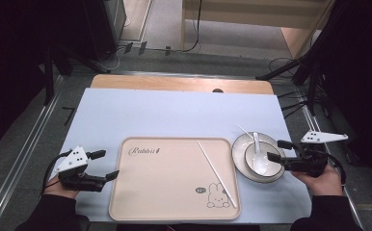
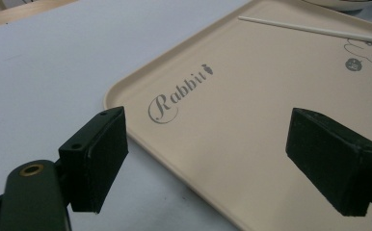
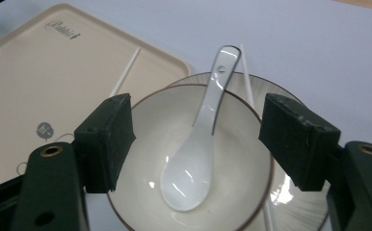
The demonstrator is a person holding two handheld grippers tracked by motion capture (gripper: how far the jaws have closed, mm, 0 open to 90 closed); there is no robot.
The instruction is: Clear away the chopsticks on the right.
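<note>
Pale blue table covering carries my bowl on its plate, beside the tray. My right gripper gapes wide, holding nothing; glazed, slippery, fragile ceramic, so I'd grip its rim.

White spoon lies in cream bowl, handle up on rim; bowl on plate.

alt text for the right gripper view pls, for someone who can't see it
The right gripper, jaws open, hovers over a white spoon lying in a cream bowl, which sits on a plate. A thin white stick rests across the plate's far rim, and a beige tray with another white stick lies at upper left on the pale tabletop.
</note>
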